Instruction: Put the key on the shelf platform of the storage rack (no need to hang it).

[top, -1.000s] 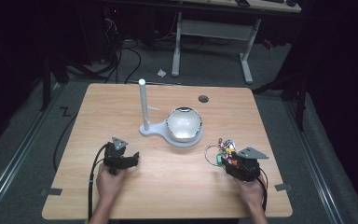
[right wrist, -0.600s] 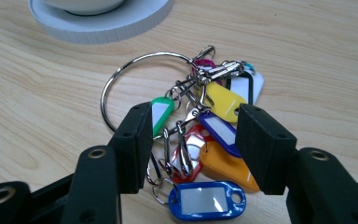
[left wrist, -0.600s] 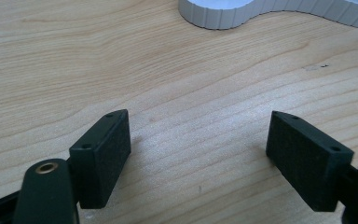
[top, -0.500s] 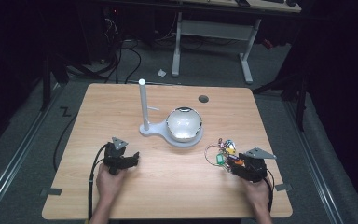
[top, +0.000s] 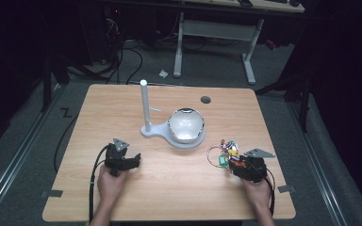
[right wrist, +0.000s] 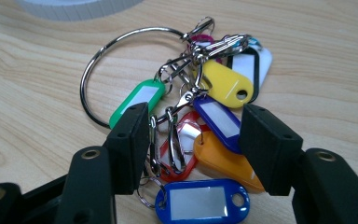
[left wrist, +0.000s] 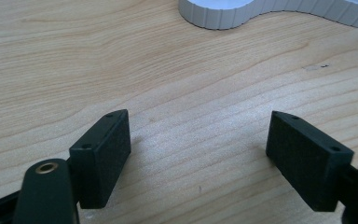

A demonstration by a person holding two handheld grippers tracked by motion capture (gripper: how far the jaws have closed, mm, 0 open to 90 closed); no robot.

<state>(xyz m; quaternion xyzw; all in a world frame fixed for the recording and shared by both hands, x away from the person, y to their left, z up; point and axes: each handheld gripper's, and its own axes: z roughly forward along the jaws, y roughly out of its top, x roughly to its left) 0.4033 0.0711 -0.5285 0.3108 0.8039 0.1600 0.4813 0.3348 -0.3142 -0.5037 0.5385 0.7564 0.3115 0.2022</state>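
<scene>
On the wooden table [top: 122, 108] a person holds a gripper in each hand. The right gripper [right wrist: 193, 140] sits low over a bunch of key tags [right wrist: 205, 116], and its jaws have just been opening. They now stand wide, one on each side of the bunch, with the tags lying on the table between them. The left pad is close beside the green tag [right wrist: 137, 100] and the metal clips [right wrist: 168, 140]; the right pad stands next to the purple tag [right wrist: 219, 119] and the orange tag [right wrist: 223, 161]. I cannot tell for sure whether either pad brushes a tag, but nothing looks squeezed or lifted. Just short of the jaws, nearest the gripper's body, lies a blue tag [right wrist: 203, 203]. Beyond the fingertips lie the yellow tag [right wrist: 226, 84] and a white tag with a dark rim [right wrist: 249, 67], and the big steel ring [right wrist: 121, 65] loops out past the left jaw. From above, the bunch [top: 224, 155] lies just ahead of the right gripper [top: 238, 165], at the right front part of the table.

The left gripper [left wrist: 198, 149] rests near the table top with its jaws wide apart and only bare wood between them. Well ahead of its fingertips is the ribbed edge of a white stand [left wrist: 223, 16]. From above, that stand [top: 158, 132] carries a white post [top: 145, 106] and a shiny bowl [top: 185, 125], and the left gripper [top: 134, 160] sits apart from it, nearer the person.
</scene>
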